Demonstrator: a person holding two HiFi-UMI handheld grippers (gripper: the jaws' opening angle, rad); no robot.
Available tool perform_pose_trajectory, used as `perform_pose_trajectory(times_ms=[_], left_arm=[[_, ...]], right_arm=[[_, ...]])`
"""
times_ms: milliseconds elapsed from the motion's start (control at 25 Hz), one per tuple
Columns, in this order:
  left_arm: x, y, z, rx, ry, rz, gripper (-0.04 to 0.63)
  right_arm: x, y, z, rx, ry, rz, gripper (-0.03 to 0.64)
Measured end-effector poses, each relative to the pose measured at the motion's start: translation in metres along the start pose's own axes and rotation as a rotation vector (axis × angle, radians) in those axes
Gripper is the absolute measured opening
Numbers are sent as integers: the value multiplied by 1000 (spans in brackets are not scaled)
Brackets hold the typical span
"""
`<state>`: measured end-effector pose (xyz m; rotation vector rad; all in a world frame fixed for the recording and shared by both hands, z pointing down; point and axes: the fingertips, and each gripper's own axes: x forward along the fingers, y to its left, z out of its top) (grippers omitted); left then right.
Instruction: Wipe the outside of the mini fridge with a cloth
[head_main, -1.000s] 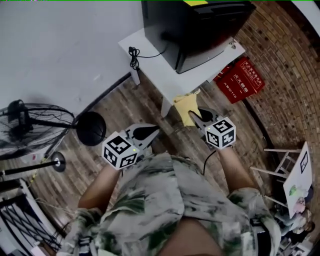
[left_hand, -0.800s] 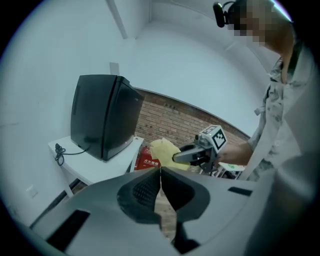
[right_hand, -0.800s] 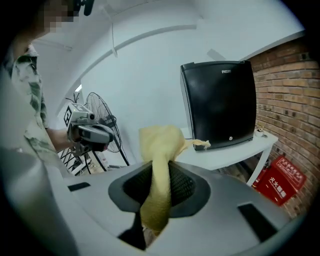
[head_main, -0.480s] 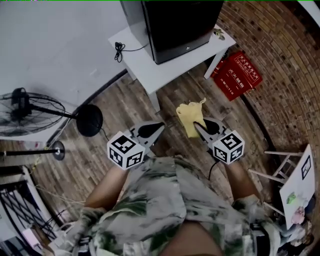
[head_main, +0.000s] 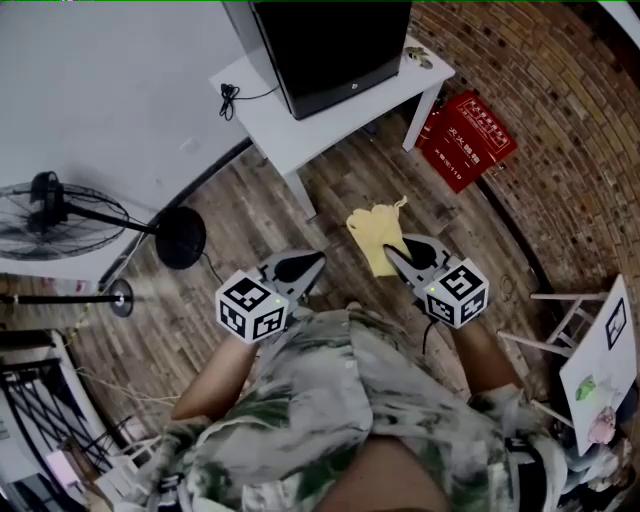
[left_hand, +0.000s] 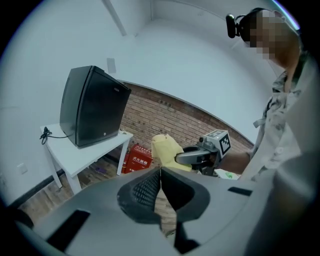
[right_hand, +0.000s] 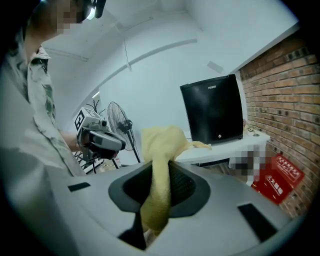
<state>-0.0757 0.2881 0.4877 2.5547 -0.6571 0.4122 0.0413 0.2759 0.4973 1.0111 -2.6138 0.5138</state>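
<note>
A black mini fridge (head_main: 325, 45) stands on a small white table (head_main: 300, 135) at the top of the head view; it shows too in the left gripper view (left_hand: 92, 107) and the right gripper view (right_hand: 214, 110). A yellow cloth (head_main: 375, 232) hangs from my right gripper (head_main: 395, 255), whose jaws are shut on it; the cloth (right_hand: 159, 165) fills the jaw gap in the right gripper view. My left gripper (head_main: 312, 262) is shut and holds nothing, its jaws (left_hand: 160, 172) pressed together. Both grippers are held near my waist, well short of the fridge.
A red box (head_main: 465, 140) leans by the brick wall right of the table. A floor fan (head_main: 60, 215) and its round base (head_main: 180, 238) stand at left. A cable (head_main: 232, 100) lies on the table's left corner. A white stand (head_main: 590, 345) is at right.
The fridge and table have shifted left and up in the head view as I moved back a little. Both grippers kept their pose, the cloth still held.
</note>
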Motion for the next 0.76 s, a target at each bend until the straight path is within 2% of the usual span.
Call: perform_pose_trajectory(times_ms=[400, 760], left_arm=[[15, -30, -15, 1, 12, 10, 28], [29, -51, -17, 42, 36, -4, 28]], right_arm=[[-34, 4, -11, 2, -33, -4, 92], [-60, 3, -20, 14, -41, -27, 92]])
